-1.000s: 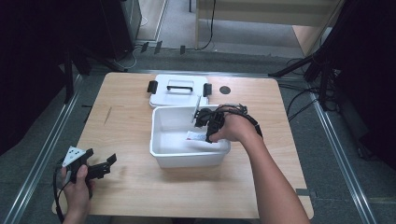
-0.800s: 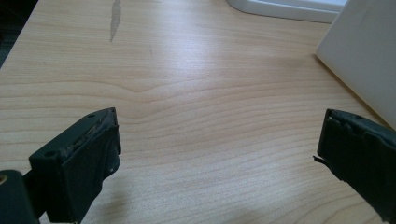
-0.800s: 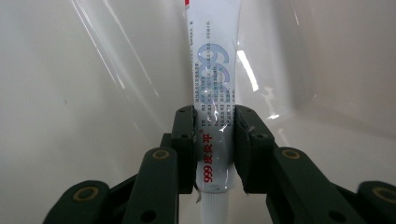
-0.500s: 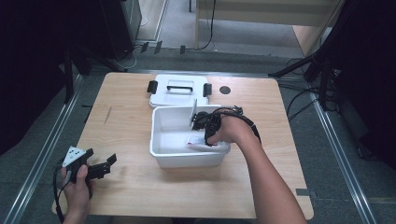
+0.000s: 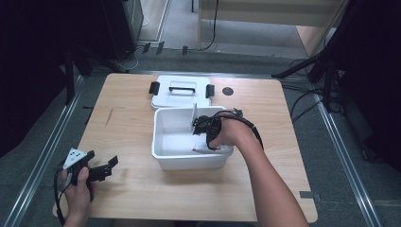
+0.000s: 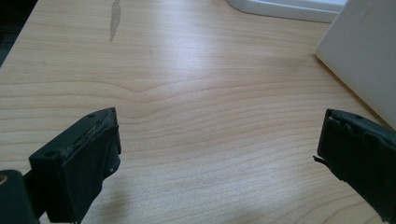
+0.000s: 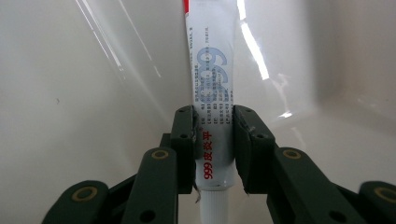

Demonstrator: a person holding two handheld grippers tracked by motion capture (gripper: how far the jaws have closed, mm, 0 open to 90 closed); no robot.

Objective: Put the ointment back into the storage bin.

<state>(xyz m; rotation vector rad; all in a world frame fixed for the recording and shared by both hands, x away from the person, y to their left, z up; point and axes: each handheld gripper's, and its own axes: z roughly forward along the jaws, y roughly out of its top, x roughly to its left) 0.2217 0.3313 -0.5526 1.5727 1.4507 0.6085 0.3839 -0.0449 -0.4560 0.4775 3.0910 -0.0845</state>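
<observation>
A white tube (image 7: 212, 93) with blue and red print lies lengthwise between the pads of my right gripper (image 7: 214, 122), cap end toward the camera, and the jaws are shut on its lower half. In the high view my right gripper (image 5: 202, 128) reaches down inside the white plastic bin (image 5: 161, 142) at the table's middle, with the hand over the bin's right side. A pale bit of the tube (image 5: 202, 147) shows near the bin's floor. My left gripper (image 5: 109, 165) rests at the table's near left corner, and its jaws (image 6: 219, 140) stand wide apart over bare wood.
The bin's white lid (image 5: 182, 92), with a handle and black latches, lies flat just behind the bin. A small dark round spot (image 5: 228, 91) sits on the wooden table (image 5: 123, 123) to the lid's right. The bin's outer wall (image 6: 364, 60) shows beyond my left gripper.
My right hand has shifted slightly toward the bin's near wall with the tube in its jaws. The left hand has stayed put.
</observation>
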